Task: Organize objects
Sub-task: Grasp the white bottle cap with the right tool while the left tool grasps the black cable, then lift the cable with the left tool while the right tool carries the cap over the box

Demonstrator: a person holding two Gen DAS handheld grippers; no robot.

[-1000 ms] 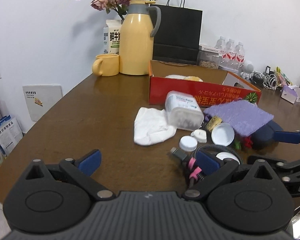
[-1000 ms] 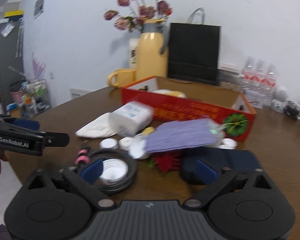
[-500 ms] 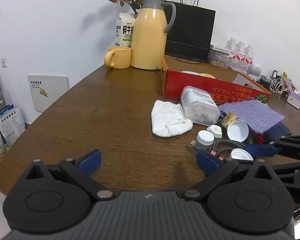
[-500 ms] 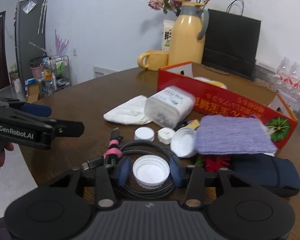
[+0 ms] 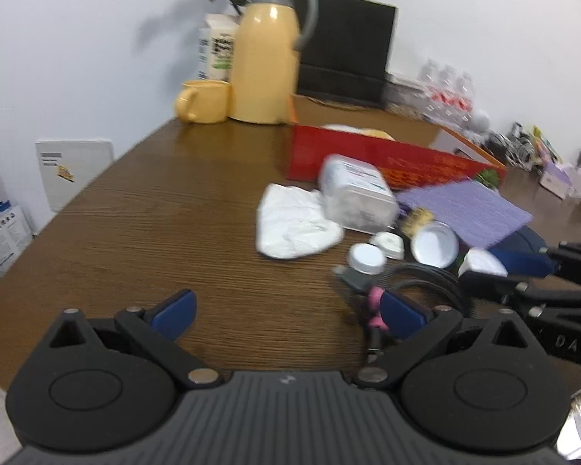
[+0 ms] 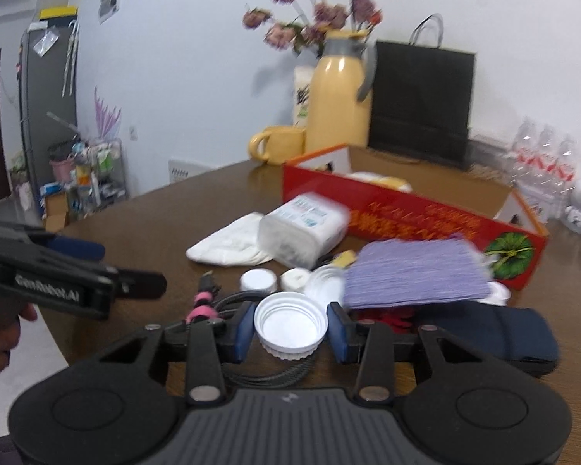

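Note:
My right gripper (image 6: pixel 290 325) is shut on a white screw lid (image 6: pixel 290 323), its blue pads pressing both sides, just above a coiled black cable (image 6: pixel 275 372) with a pink tie. In the left wrist view the right gripper's fingers (image 5: pixel 523 263) show at the right edge with the same lid (image 5: pixel 482 261) between them. My left gripper (image 5: pixel 288 312) is open over bare table, with nothing between its pads. On the table lie a white cloth (image 5: pixel 294 224), a clear plastic box (image 5: pixel 356 193), a purple cloth (image 5: pixel 464 209), small white caps (image 5: pixel 366 257) and a dark blue pouch (image 6: pixel 484 329).
An open red cardboard box (image 5: pixel 368 159) stands behind the clutter. A yellow jug (image 5: pixel 265 62), a yellow mug (image 5: pixel 205 100), a black paper bag (image 5: pixel 348 42) and water bottles (image 5: pixel 449 89) line the back. The rounded table's edge (image 5: pixel 58 213) runs along the left.
My right gripper went from wide open to shut around the white lid over the coiled cable. The left gripper stayed open and barely shifted.

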